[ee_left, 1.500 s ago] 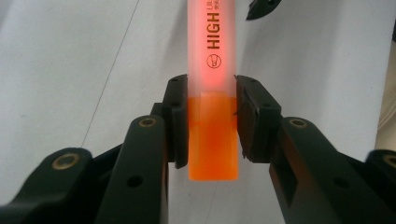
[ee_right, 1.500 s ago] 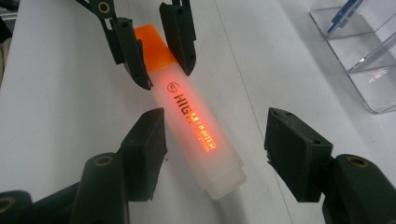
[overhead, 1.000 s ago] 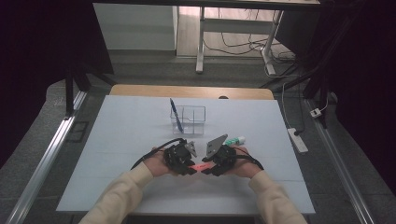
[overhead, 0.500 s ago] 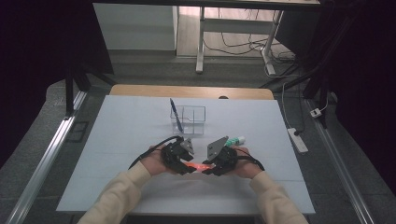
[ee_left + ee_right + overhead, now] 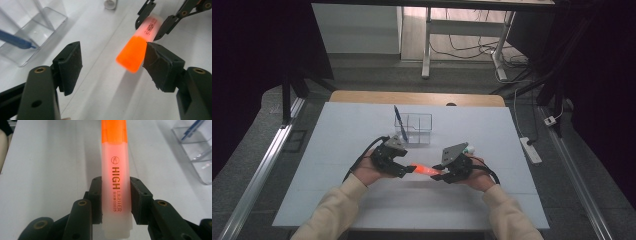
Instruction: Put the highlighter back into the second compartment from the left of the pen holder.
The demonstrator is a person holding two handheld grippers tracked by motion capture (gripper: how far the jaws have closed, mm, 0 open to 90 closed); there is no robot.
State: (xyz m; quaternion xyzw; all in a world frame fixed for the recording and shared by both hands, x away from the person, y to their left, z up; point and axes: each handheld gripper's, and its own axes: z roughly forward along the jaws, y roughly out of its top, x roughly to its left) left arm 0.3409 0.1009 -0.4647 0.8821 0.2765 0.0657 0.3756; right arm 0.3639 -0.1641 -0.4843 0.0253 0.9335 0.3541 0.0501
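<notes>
Two grippers meeting over one orange highlighter

I had the right gripper [image 5: 441, 176] pinching the highlighter [image 5: 424, 169] by its pale translucent barrel, jaws pressed on both sides, the marker held above the near middle of the white table [image 5: 337, 130]. My left gripper [image 5: 110, 60] stood spread wide, one pad touching the glossy orange cap [image 5: 131, 53], the other well apart. Bare tabletop lay open to both sides and toward me. Beyond my hands sat a clear plastic organizer [image 5: 414, 129] with a blue pen [image 5: 398, 119] leaning in it.
</notes>
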